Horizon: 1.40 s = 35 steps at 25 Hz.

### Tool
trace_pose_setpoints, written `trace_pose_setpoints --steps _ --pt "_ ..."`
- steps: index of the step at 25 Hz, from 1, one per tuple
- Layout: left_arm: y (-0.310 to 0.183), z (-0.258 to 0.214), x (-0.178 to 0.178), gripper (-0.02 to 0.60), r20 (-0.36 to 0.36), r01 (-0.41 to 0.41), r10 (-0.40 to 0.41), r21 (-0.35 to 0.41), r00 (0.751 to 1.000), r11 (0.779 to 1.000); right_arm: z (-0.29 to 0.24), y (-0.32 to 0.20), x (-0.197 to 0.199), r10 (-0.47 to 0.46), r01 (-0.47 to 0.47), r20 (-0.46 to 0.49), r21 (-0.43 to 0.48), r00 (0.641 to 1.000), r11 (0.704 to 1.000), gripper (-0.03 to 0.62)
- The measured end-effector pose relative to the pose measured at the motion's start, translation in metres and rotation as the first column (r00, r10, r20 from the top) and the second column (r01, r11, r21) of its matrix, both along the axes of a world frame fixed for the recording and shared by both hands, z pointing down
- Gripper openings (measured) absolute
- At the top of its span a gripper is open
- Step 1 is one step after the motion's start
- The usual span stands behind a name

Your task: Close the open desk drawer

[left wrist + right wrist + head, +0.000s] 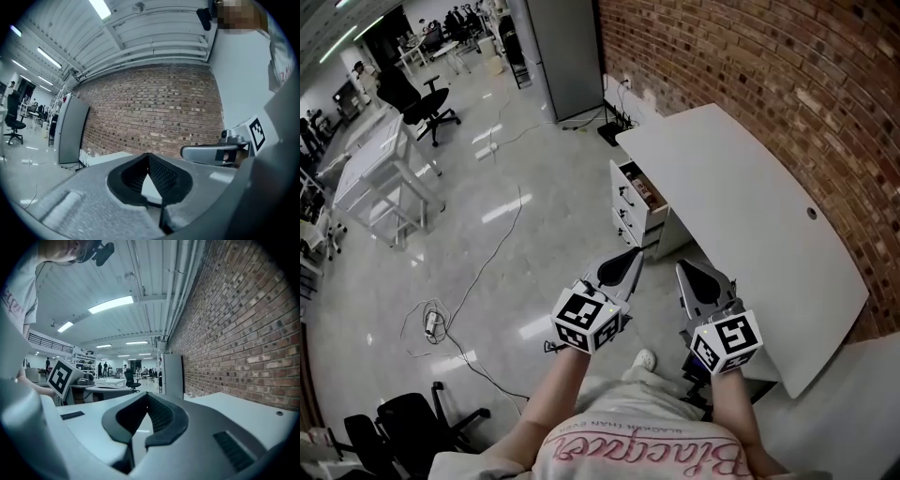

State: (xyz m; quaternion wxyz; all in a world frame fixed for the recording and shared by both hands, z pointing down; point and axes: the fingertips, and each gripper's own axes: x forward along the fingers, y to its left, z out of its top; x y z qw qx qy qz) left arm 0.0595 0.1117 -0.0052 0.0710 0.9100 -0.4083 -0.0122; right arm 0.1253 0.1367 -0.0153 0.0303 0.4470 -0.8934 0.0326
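Note:
A white drawer unit (pixel 627 221) stands under the left end of a white desk (pixel 741 206) along the brick wall. Its top drawer (pixel 639 186) is pulled out, with brownish contents showing inside. My left gripper (pixel 636 251) is shut and empty, pointing at the unit from a short way in front of it. My right gripper (pixel 682 265) is beside it, near the desk's front edge, also shut and empty. In the left gripper view the left gripper (pixel 148 156) has its jaws meeting at the tip, with the right gripper (pixel 211 152) alongside. In the right gripper view the right gripper (pixel 147 395) has its jaws closed over the desk (pixel 234 408).
A brick wall (pixel 769 75) runs behind the desk. A grey cabinet (pixel 567 56) stands at the far end. Cables (pixel 441 319) trail over the glossy floor at the left. White tables (pixel 380 169) and an office chair (pixel 427 101) stand farther off, black chairs (pixel 403 422) at the bottom left.

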Motion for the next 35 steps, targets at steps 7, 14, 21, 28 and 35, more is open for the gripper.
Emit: trace_pose_setpoints --steps 7,14,21,28,35 --pt "-0.019 0.013 0.018 0.006 0.038 0.029 -0.029 -0.012 0.999 1.0 0.012 -0.028 0.012 -0.073 0.073 0.009 -0.011 0.997 0.997 0.012" --pt "-0.051 0.028 0.009 0.006 0.064 0.072 -0.07 -0.032 0.996 0.997 0.03 -0.057 0.006 -0.12 0.12 0.025 -0.032 0.993 0.992 0.012" --pt "-0.116 0.051 -0.002 0.006 0.028 0.063 -0.062 -0.032 0.998 0.998 0.063 -0.11 -0.007 -0.098 0.099 0.021 -0.081 0.995 0.992 0.012" --pt "-0.193 0.083 -0.021 0.006 0.038 0.002 0.001 -0.058 0.999 0.998 0.099 -0.19 -0.034 -0.031 0.037 0.047 -0.136 0.998 0.99 0.012" --pt "-0.276 0.14 -0.052 0.006 0.064 -0.037 0.045 -0.122 0.997 0.992 0.143 -0.262 -0.051 0.059 -0.05 0.037 -0.201 0.998 0.978 0.012"
